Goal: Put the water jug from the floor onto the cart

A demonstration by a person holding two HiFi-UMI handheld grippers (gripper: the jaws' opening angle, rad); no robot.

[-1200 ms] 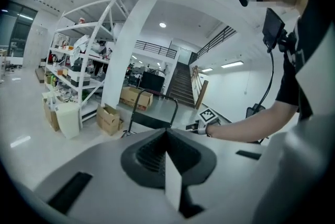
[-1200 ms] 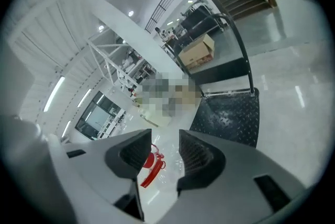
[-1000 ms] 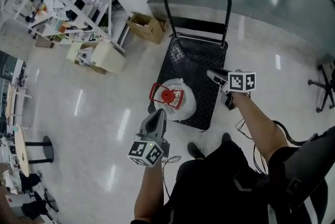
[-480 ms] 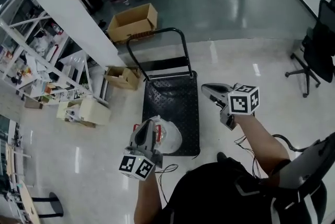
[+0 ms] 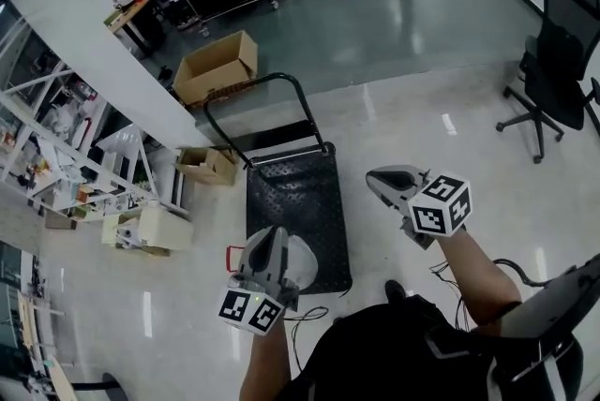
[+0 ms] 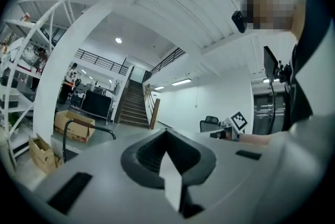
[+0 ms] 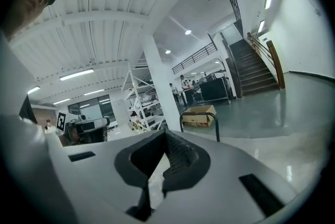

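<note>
Seen from above: water jug (image 5: pixel 304 263) already on near end of black cart (image 5: pixel 295 193), lower centre, partly hidden under left gripper (image 5: pixel 272 238) (the nearer one), fingers closed and empty. Right gripper (image 5: pixel 377 178) well apart at mid right, fingers just closed on nothing.

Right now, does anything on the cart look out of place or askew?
The water jug sits at the cart's near-left corner, not centred, and its red handle seems to stick out past the cart's left edge. The left gripper hides part of it. No spill or damage shows.
</note>
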